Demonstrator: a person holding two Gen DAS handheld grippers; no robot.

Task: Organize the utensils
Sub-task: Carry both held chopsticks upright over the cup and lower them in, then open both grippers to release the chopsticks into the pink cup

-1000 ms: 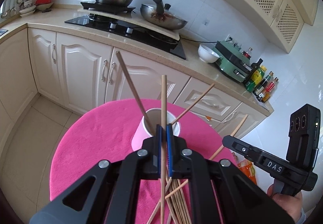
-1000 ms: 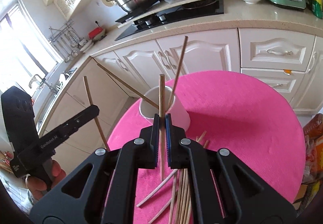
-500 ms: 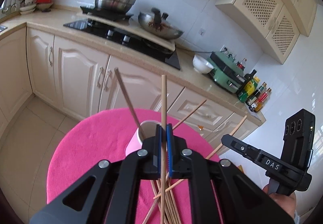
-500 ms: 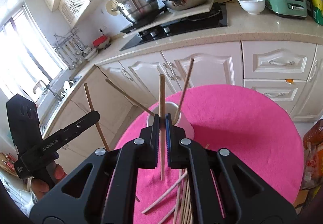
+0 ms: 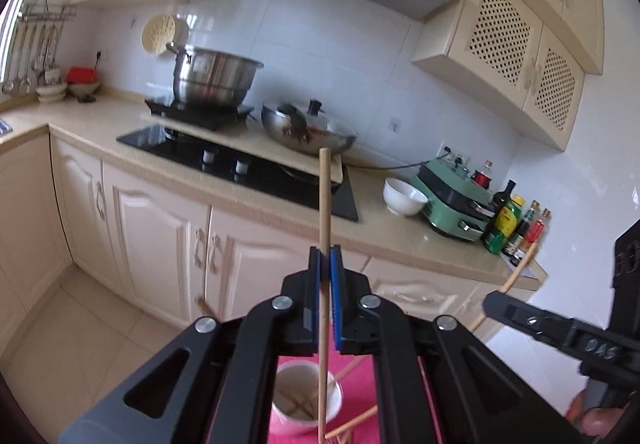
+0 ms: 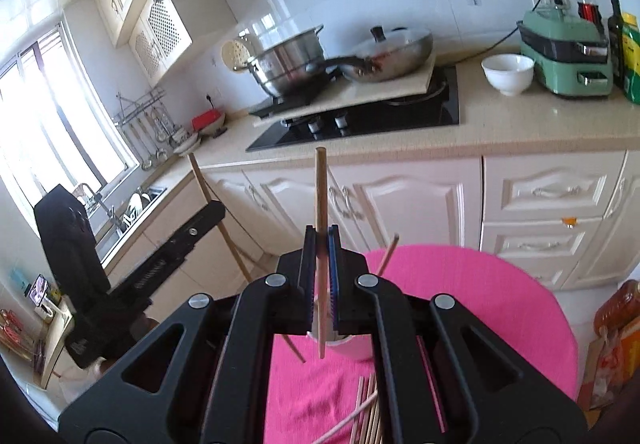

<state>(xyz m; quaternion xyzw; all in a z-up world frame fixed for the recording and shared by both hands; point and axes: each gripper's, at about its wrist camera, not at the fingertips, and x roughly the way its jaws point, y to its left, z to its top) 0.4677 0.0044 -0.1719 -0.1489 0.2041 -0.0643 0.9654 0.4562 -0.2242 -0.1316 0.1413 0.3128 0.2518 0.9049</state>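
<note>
In the left wrist view my left gripper (image 5: 325,258) is shut on an upright wooden chopstick (image 5: 325,196), whose lower end hangs above the white cup (image 5: 335,402) with a few chopsticks in it. At the right edge the right gripper (image 5: 560,328) clamps a slanted chopstick (image 5: 520,272). In the right wrist view my right gripper (image 6: 320,234) is shut on another upright chopstick (image 6: 320,184); the cup (image 6: 354,348) is mostly hidden behind its jaws. The left gripper (image 6: 180,240) with its chopstick (image 6: 204,184) is at the left. Several loose chopsticks (image 6: 368,404) lie on the pink cloth (image 6: 480,304).
The round table stands in front of cream kitchen cabinets (image 6: 540,196). On the counter are a black hob (image 5: 240,160) with a steel pot (image 5: 212,76) and a wok (image 5: 308,128), a white bowl (image 6: 507,73), a green appliance (image 6: 568,52) and bottles (image 5: 508,220).
Both grippers have risen, each still holding its chopstick. The views tilt up toward the counter, and the cup now sits low beneath the jaws.
</note>
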